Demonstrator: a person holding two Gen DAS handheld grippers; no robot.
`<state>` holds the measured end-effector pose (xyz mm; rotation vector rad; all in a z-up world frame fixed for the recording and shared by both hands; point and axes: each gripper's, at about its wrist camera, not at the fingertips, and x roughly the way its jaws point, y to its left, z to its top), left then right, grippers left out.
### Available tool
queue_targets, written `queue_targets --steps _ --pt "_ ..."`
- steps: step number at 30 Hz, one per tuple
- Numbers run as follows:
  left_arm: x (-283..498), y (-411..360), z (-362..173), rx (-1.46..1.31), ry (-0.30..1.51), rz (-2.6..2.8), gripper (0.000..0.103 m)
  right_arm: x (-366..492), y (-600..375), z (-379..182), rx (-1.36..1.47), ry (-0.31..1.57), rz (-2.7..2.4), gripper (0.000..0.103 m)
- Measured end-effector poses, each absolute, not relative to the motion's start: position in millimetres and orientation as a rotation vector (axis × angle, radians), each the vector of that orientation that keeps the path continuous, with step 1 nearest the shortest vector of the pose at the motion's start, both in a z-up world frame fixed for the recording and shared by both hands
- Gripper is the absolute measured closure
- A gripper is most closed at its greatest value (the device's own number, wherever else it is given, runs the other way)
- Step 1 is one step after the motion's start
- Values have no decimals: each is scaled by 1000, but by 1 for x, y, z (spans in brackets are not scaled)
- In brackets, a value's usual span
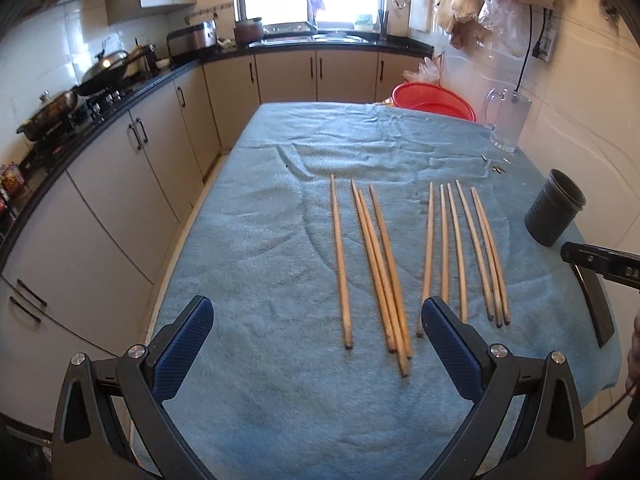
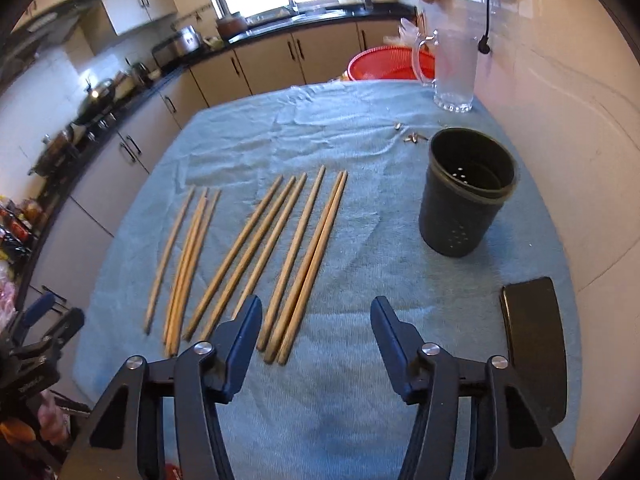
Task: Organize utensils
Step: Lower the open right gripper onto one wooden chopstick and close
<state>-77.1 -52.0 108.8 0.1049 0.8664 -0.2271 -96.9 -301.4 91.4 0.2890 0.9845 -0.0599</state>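
We see the left gripper (image 1: 318, 322) with its jaws spread wide above the towel (image 1: 260, 240), nothing between the pads; its right finger (image 1: 452, 344) overlaps the near ends of two sticks in that view; the right gripper (image 2: 316, 326) has its jaws standing about half apart and empty, with the near ends of three chopsticks just ahead of the gap.

The chopsticks (image 2: 304, 264) lie loose on the towel in two groups, roughly parallel, their thick ends towards us; the left group (image 1: 372, 272) has four sticks, two of them crossing at the near end; the right group (image 1: 464, 252) has six, the outermost pair touching.

To the right of the sticks stands a dark holder (image 2: 466, 196), upright and open, small holes in its wall and floor; a flat black object (image 2: 534, 344) lies nearer us beside it; beyond we see a clear jug (image 2: 454, 72) and a red basket (image 2: 380, 64) at the far edge; kitchen cabinets and a stove line the left.
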Motion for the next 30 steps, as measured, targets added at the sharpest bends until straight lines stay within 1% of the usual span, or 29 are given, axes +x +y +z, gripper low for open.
queue_targets --steps 7,13,15,16,17,19,21,23,25,26,27,29,30 --pt "-42 -29 101 39 932 -249 0 -62 -299 79 307 1039 -111 47" --pt "-13 -35 95 42 977 -308 1 -41 -308 70 328 1079 -172 47" --pt "-2 -38 92 42 1006 -332 9 -33 -310 66 346 1087 -172 56" --pt "5 -40 88 32 1030 -351 19 -30 -310 65 343 1094 -174 58" --pt "11 -40 85 25 1052 -359 26 -25 -310 63 338 1104 -177 59" --pt "23 -42 79 11 1089 -377 32 -16 -309 61 339 1120 -175 59" --pt "33 -43 73 4 1111 -384 34 -8 -310 57 328 1135 -185 59" --pt "43 -45 69 2 1128 -394 46 3 -314 52 341 1159 -191 60" --pt "54 -47 63 -4 1160 -401 50 13 -316 48 339 1178 -196 66" --pt "58 -47 61 -7 1169 -402 56 20 -317 46 340 1193 -195 71" --pt "62 -48 58 -10 1181 -409 59 25 -318 44 347 1206 -190 76" --pt "70 -49 54 -8 1203 -412 60 37 -319 39 346 1234 -193 81" --pt "73 -50 52 -9 1209 -413 61 42 -320 37 345 1243 -196 82"
